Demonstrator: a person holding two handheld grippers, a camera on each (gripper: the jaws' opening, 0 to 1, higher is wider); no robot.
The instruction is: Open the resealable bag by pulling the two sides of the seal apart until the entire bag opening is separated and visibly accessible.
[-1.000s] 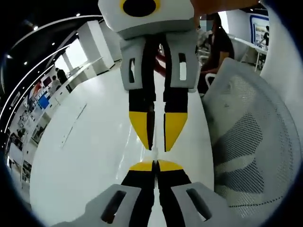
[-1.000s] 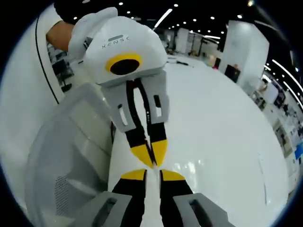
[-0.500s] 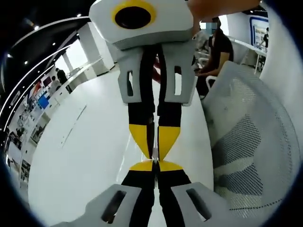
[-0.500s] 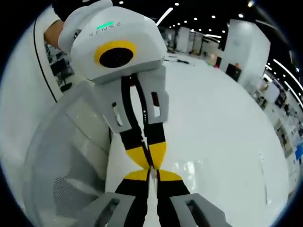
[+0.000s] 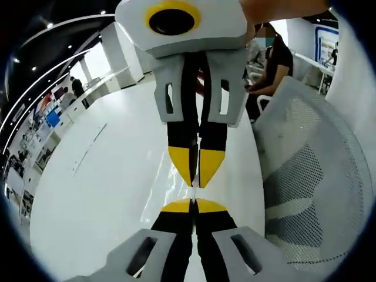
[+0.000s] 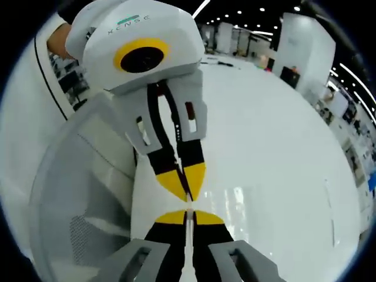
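Note:
My two grippers meet tip to tip above the white table [image 5: 106, 194]. In the left gripper view my left gripper [image 5: 192, 203] rises from the bottom with its yellow-tipped jaws pressed together. The right gripper [image 5: 195, 183] comes down from the top, also closed. The clear resealable bag [image 6: 187, 247] is edge-on, a thin pale strip pinched between the right gripper's [image 6: 188, 215] jaws. In the right gripper view the left gripper [image 6: 188, 197] hangs from above, its tips closed on the same strip. The rest of the bag is too clear and thin to make out.
A white mesh office chair [image 5: 305, 176] stands close beside the table, also seen as the chair [image 6: 76, 194] in the right gripper view. A person [image 5: 273, 56] sits at a far desk. The glossy table [image 6: 276, 153] stretches away behind the grippers.
The right gripper's jaws have come together from a small gap. The two grippers drew tip to tip half a second ago and now stand slightly apart again.

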